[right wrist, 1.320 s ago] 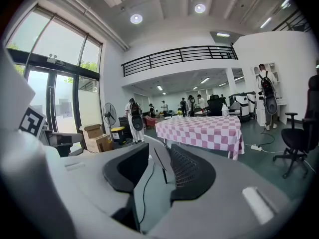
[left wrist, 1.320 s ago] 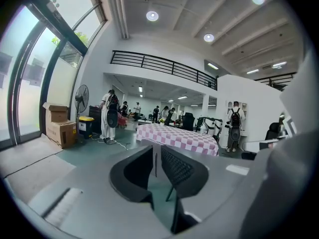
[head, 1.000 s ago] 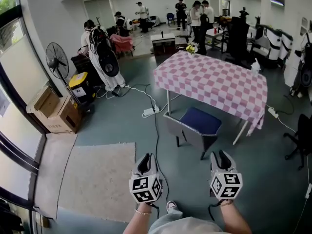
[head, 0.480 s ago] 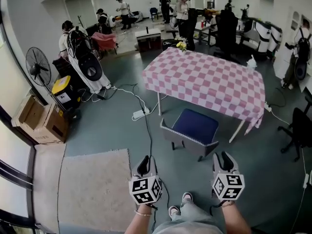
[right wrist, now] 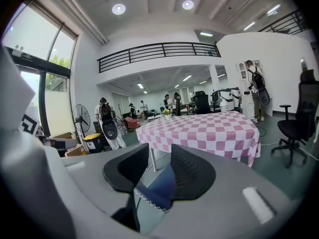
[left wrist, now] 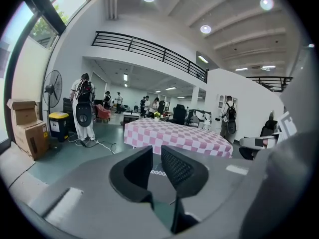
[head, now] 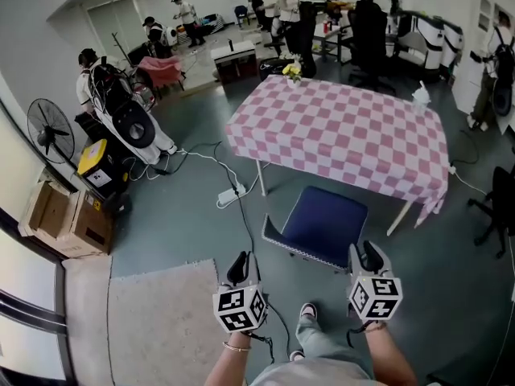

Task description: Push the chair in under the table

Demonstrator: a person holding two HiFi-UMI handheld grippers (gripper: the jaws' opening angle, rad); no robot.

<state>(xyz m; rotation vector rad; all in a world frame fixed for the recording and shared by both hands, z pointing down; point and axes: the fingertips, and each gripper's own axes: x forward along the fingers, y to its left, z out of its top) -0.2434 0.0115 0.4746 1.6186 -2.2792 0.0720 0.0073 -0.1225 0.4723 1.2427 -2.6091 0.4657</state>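
Both arms reach forward side by side. The left gripper (head: pixel 239 262) points ahead and a bit down, its jaws a little way apart with nothing between them. The right gripper (head: pixel 367 252) is held the same way, jaws wider apart and empty too. The blue chair (head: pixel 326 225) stands just in front of both, nearer the right one. Its far side is at the near edge of the pink checked table (head: pixel 346 127).

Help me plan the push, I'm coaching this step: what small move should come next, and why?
Probably bring both claws forward to the near edge of the chair: the left claw and right claw hover short of it, open and empty, and its seat stands mostly outside the table.
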